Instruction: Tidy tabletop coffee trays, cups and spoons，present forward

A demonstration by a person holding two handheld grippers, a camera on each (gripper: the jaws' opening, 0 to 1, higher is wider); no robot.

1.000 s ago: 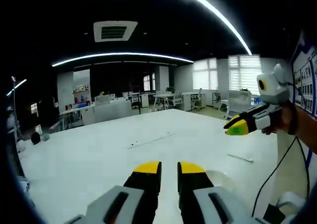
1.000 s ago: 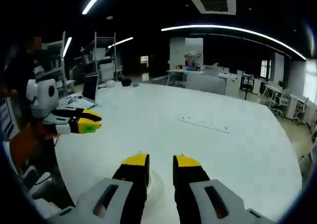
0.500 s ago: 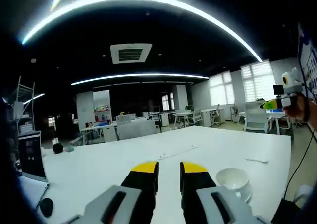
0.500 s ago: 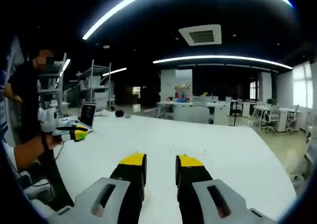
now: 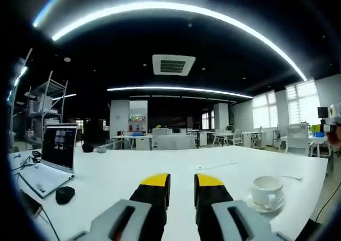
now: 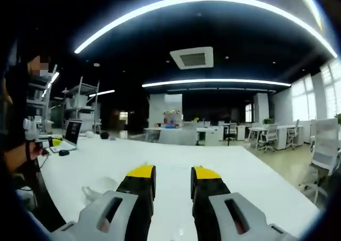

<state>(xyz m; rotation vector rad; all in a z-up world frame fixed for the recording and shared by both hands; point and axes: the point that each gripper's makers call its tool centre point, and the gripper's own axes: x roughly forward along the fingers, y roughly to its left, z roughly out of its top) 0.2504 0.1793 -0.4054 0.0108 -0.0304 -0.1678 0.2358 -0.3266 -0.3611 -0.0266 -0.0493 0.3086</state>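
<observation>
A white cup on a saucer [image 5: 266,191] stands on the white table [image 5: 117,171], to the right of my left gripper [image 5: 181,181]. A thin spoon [image 5: 292,177] lies beyond the cup. The left gripper's yellow-tipped jaws stand slightly apart with nothing between them. My right gripper [image 6: 173,173] is also open and empty, low over the table. In the right gripper view a faint white cup [image 6: 95,191] sits left of the jaws, and the left gripper [image 6: 47,141] shows far left in a hand.
An open laptop [image 5: 53,155] and a dark mouse [image 5: 65,194] lie at the table's left end. In the right gripper view a person in dark clothes [image 6: 16,118] stands at the left. Desks and office chairs [image 6: 325,145] fill the room behind.
Both cameras have dropped to near table level and turned. The laptop and the mouse have come into the left gripper view, and the cup on its saucer now shows whole. The jaws are unchanged.
</observation>
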